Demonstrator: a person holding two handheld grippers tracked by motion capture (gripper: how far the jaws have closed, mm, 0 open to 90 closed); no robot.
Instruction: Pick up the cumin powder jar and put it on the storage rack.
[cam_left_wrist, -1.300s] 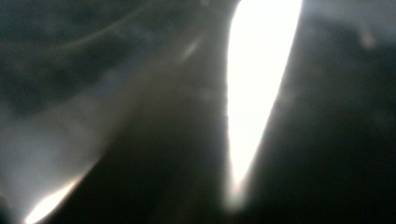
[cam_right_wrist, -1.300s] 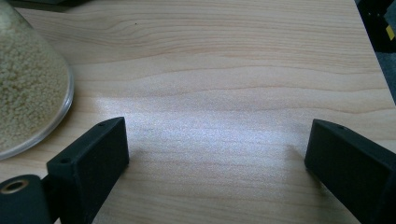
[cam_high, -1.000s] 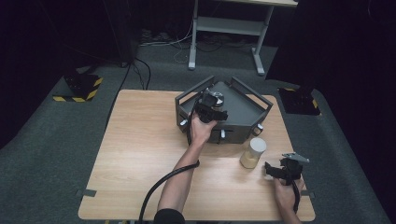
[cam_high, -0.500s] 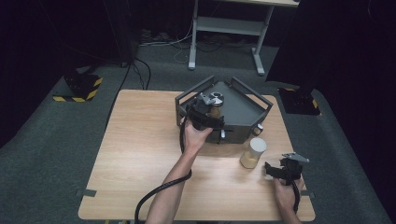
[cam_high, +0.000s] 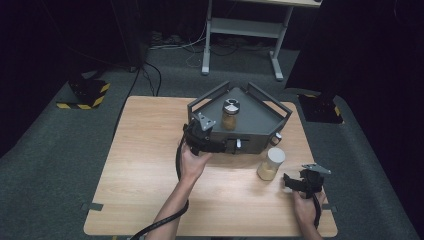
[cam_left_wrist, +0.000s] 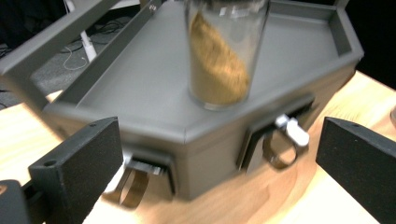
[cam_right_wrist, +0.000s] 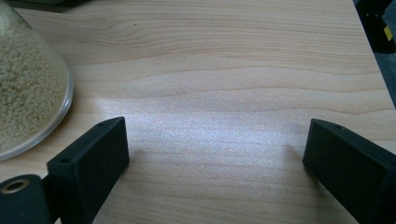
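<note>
My left tongs (cam_high: 220, 146) stand spread wide, having just been opening, with nothing between them, at the front wall of the grey tray (cam_high: 260, 120). The jar of brown grains (cam_high: 230, 115) stands upright in that tray; in the left gripper view its top is cut off. My right tongs (cam_high: 289, 181) rest spread and empty on the worktop (cam_high: 145, 150), near the pale-grain jar (cam_high: 270, 163).

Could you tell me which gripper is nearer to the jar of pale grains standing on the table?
The right. The right gripper sits just beside the jar of pale grains, jaws open, while the left gripper is farther off at the grey tray.
</note>
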